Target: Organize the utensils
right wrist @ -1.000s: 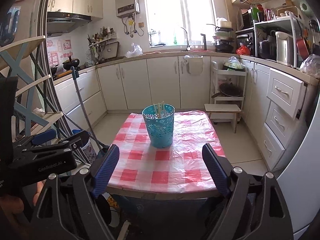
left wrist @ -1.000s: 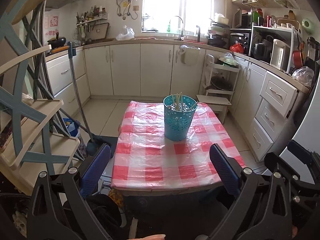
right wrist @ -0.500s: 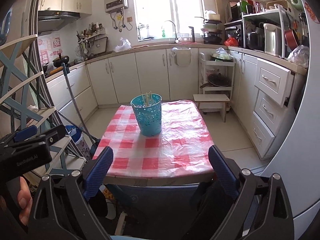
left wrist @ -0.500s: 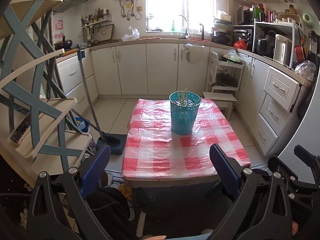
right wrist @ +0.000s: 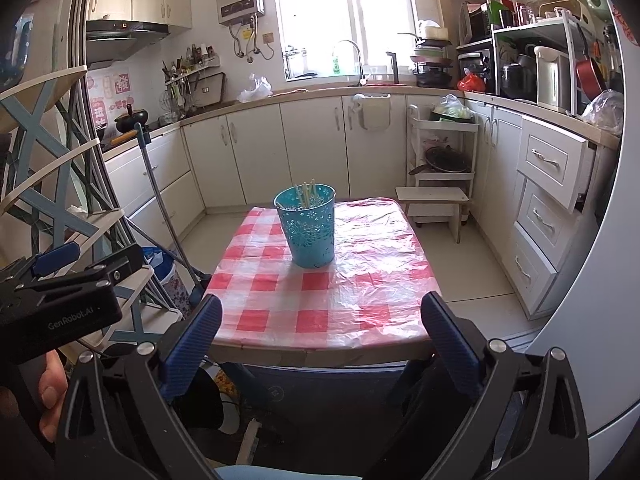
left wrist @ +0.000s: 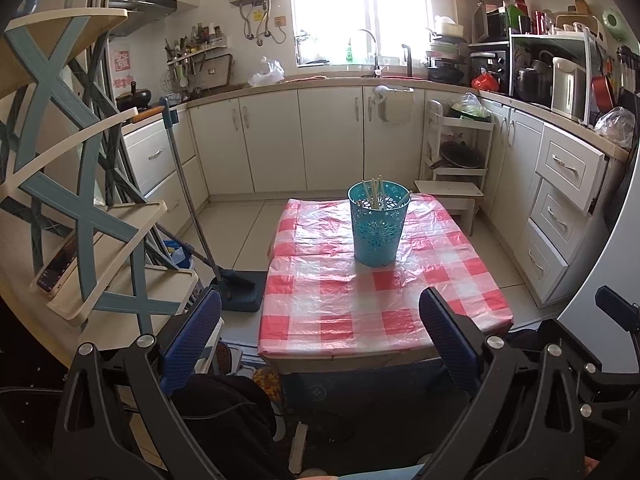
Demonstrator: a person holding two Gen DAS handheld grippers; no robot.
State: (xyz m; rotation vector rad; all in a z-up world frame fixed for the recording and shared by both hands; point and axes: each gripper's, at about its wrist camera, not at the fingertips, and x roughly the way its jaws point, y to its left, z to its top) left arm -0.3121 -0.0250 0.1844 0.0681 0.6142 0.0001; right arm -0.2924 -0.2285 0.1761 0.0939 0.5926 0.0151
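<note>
both grippers have drawn back a little from the table since a second ago, so more of the checked cloth's near edge shows under them, and the right one's jaws have just been opening, with nothing between them. right gripper (right wrist: 320, 344) now stands spread wide and empty, tipped downward toward the near edge of the small table (right wrist: 280, 354), its blue pads (right wrist: 188, 352) framing the cloth from either side without touching it. left gripper (left wrist: 320, 340) is held in much the same pose beside it, angled down, jaws wide apart and holding nothing. from the right wrist view the left gripper's black body sits at the left edge, with the person's fingers (right wrist: 50, 396) curled around its grip. the teal cutout holder (left wrist: 378, 224) stands upright on the far half of the red-and-white cloth, well apart from both grippers, with pale chopsticks (left wrist: 374, 194) poking out of its top. a long-handled mop (left wrist: 192, 208) leans by the cabinets to the left of the table.
</note>
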